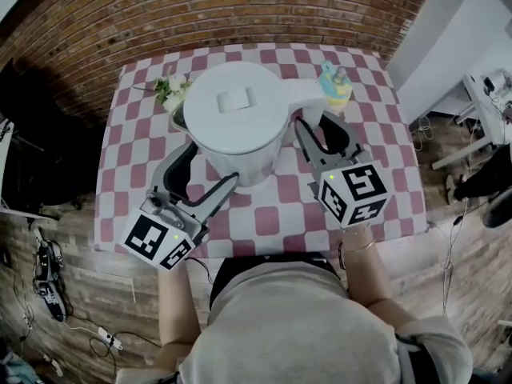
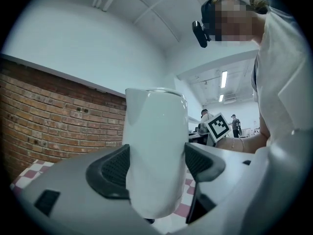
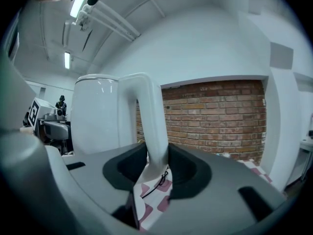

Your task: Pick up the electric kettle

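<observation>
While both tools clamp it, the white plastic electric kettle [image 1: 236, 118] sits between them above the middle of the pink-and-white checked tablecloth [image 1: 376, 182]. Its lid is on. The left gripper [image 2: 156, 165] has its jaws spread wide, with both dark ribbed pads pressed against the lower part of the kettle's round body. The right gripper [image 3: 156, 168] is partly closed, its pads pinching the curved white handle [image 3: 149, 121] near its lower end. Below that handle a thin black cord [image 3: 159, 177] shows against the cloth. In the left gripper view the kettle's bottom edge appears clear of the cloth. Behind the kettle stand a small pot of white flowers [image 1: 172, 93] and a teal-and-yellow object [image 1: 336, 86] – too small to identify.
</observation>
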`<state>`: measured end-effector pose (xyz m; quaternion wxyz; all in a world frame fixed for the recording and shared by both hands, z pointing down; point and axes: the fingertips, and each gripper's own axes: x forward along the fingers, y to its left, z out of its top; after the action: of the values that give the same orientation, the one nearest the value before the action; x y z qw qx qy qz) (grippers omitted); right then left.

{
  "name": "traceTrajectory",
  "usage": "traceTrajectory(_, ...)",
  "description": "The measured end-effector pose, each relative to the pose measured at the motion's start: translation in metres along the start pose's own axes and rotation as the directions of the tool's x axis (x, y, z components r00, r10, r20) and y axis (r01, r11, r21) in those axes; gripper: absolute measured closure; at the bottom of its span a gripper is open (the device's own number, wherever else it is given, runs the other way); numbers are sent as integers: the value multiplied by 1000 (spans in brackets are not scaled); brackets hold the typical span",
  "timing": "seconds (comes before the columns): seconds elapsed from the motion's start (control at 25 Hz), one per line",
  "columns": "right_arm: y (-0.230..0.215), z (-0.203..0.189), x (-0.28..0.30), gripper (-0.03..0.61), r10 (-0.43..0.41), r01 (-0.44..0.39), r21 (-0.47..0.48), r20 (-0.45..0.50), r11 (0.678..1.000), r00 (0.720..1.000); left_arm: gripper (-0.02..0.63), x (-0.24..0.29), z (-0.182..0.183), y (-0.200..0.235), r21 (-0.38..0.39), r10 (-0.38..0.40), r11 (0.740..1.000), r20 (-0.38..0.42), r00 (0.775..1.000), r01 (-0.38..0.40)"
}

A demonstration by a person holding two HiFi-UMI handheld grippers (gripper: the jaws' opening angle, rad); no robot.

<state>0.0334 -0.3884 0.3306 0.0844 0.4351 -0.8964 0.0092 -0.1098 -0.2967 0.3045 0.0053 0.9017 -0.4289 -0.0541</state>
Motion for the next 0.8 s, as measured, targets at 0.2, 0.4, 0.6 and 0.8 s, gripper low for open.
traceTrajectory(0.2, 8, -1, -11, 433, 5, -5, -25, 0, 1000, 1000, 241, -10, -9, -7, -17, -6, 1000, -13, 1000, 6)
traceTrajectory(0.4, 19, -10, -15, 433, 28, -28, -18, -13, 999, 1000, 241, -21, -14, -10, -30, 8, 999, -28, 1000, -9)
traceTrajectory(0.6, 27, -20, -16, 436, 56, -56, 0, -33, 998, 998, 241, -30, -16, -13, -29, 26, 999, -31, 999, -27)
traceTrajectory(0.8, 29, -24, -16, 436, 55, -55, 3, -39, 998, 998, 241, -32, -19, -12, -36, 30, 999, -35, 999, -32)
